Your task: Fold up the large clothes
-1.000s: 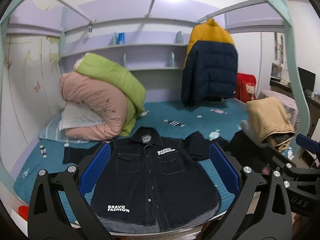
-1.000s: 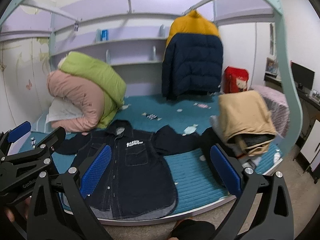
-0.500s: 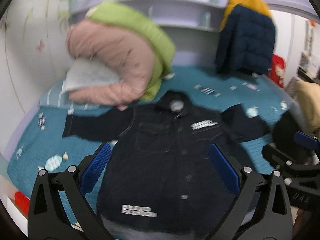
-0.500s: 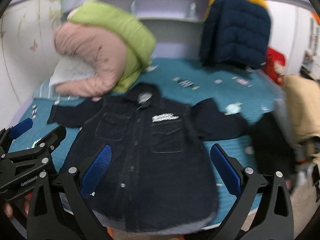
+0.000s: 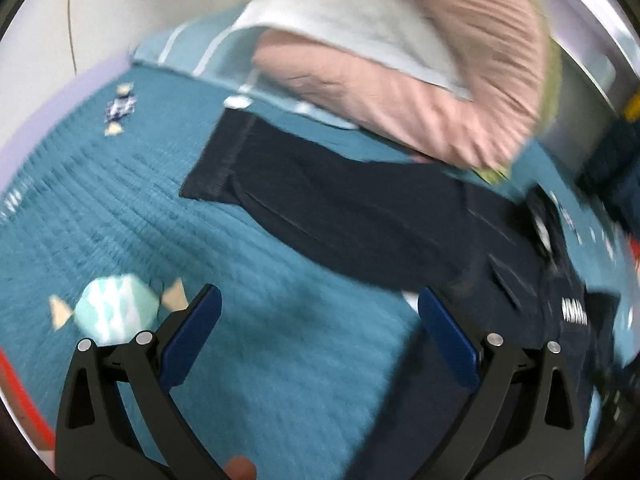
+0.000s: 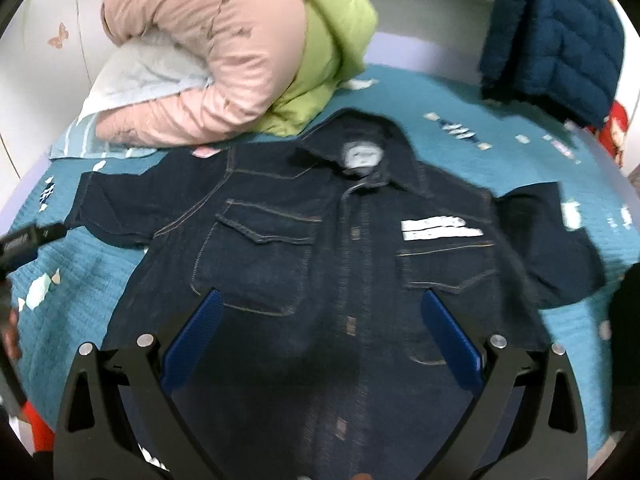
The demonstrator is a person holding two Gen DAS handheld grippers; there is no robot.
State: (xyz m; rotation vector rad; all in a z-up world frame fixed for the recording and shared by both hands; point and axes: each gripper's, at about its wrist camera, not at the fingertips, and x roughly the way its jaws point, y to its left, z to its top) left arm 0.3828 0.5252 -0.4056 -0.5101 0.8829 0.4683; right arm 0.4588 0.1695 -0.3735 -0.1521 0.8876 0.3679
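A dark denim jacket (image 6: 320, 248) lies face up and spread flat on the teal bedspread (image 6: 80, 280), collar toward the far side. Its left sleeve (image 5: 340, 208) stretches out across the left wrist view. My left gripper (image 5: 318, 312) is open and empty, hovering over the bedspread just in front of that sleeve. My right gripper (image 6: 320, 316) is open and empty above the jacket's lower front. The left gripper's body (image 6: 24, 240) shows at the left edge of the right wrist view.
A rolled pink and green duvet (image 6: 224, 52) with a pale pillow (image 6: 140, 76) lies behind the jacket's left shoulder. A navy and yellow puffer coat (image 6: 556, 40) hangs at the back right. The white wall (image 5: 80, 20) borders the bed on the left.
Both grippers have moved forward and down toward the bed. The left one swung left to the sleeve; the right one came in over the jacket's front. Both stayed open.
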